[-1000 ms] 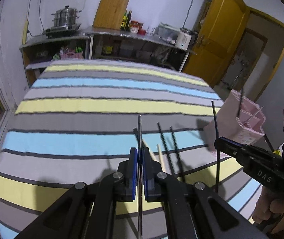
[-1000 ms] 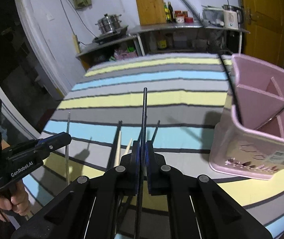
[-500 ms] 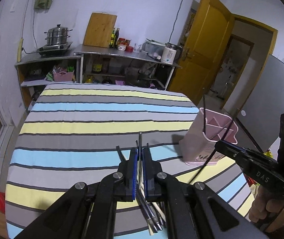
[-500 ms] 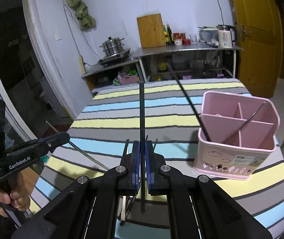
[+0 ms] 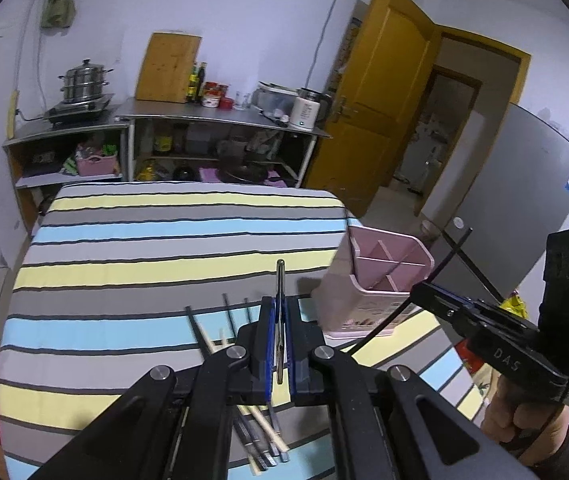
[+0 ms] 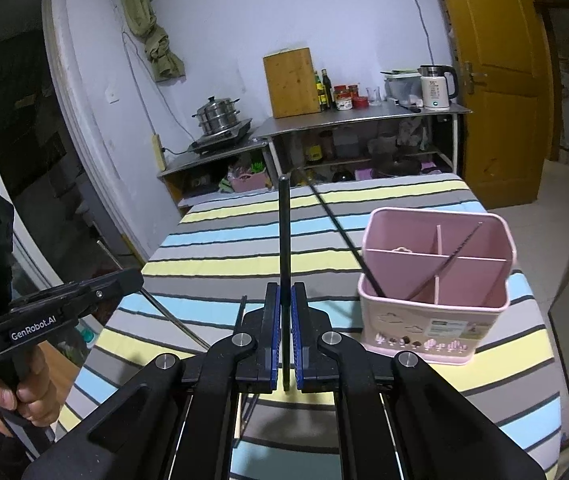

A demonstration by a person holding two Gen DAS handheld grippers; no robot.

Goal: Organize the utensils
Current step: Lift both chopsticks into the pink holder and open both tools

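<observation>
My left gripper (image 5: 280, 320) is shut on a metal chopstick (image 5: 280, 280), held above the striped table. My right gripper (image 6: 285, 312) is shut on a black chopstick (image 6: 284, 232), held up left of the pink divided holder (image 6: 436, 284). The holder (image 5: 380, 276) has two black chopsticks (image 6: 448, 258) leaning in it. Several loose chopsticks (image 5: 220, 336), black, metal and wooden, lie on the cloth under my left gripper. The right gripper (image 5: 484, 320) with its black chopstick (image 5: 408, 300) shows in the left wrist view, and the left gripper (image 6: 96, 292) shows in the right wrist view.
The table (image 5: 124, 240) has a striped cloth, with the holder near its right edge. Behind it stand metal shelves (image 5: 220, 120) with a steamer pot, cutting board, bottles and a kettle. A yellow door (image 5: 372, 120) is at the right.
Both grippers have risen and pulled back from the table, each carrying its chopstick. The holder and the loose chopsticks now look farther away and lower.
</observation>
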